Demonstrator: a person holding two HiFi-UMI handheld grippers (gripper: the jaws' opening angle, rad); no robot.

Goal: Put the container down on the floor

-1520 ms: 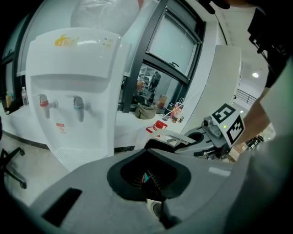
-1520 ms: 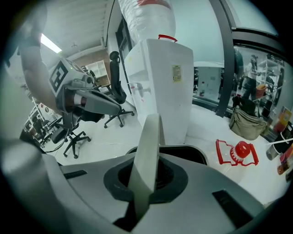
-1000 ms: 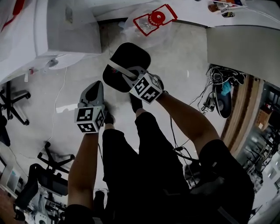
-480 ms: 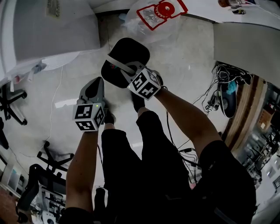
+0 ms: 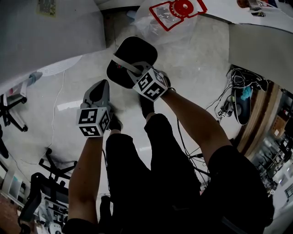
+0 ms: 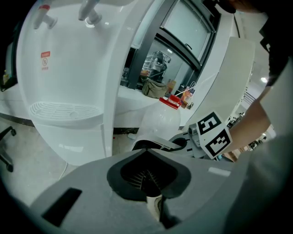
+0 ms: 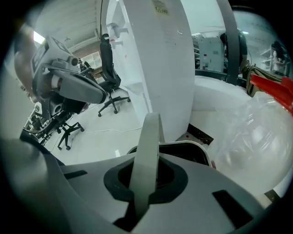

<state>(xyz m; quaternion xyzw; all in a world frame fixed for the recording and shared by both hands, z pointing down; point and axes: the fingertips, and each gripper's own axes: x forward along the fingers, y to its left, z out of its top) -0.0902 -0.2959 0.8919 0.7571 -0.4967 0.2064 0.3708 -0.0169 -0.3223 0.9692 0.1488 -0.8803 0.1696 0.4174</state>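
A black container (image 5: 132, 57) with a pale rim hangs above the floor by its light strap handle (image 5: 123, 66). My right gripper (image 5: 134, 74) is shut on that handle. In the right gripper view the handle (image 7: 149, 146) runs up between the jaws, with the container's rim (image 7: 192, 147) below it. My left gripper (image 5: 98, 90) hangs free to the left of the container, jaws together and nothing in them. In the left gripper view the container (image 6: 151, 145) and the right gripper's marker cube (image 6: 214, 136) show just ahead of the left gripper (image 6: 147, 179).
A white water dispenser (image 6: 68, 82) stands close at the left front. A clear plastic bag with a red label (image 5: 176, 11) lies beyond the container. Cables (image 5: 233, 93) lie at the right, office chairs (image 5: 11, 109) at the left. The person's legs are below.
The right gripper and the container have shifted slightly up in the head view. The dispenser and bag have slid in the picture as the head camera turned. The left gripper has barely moved.
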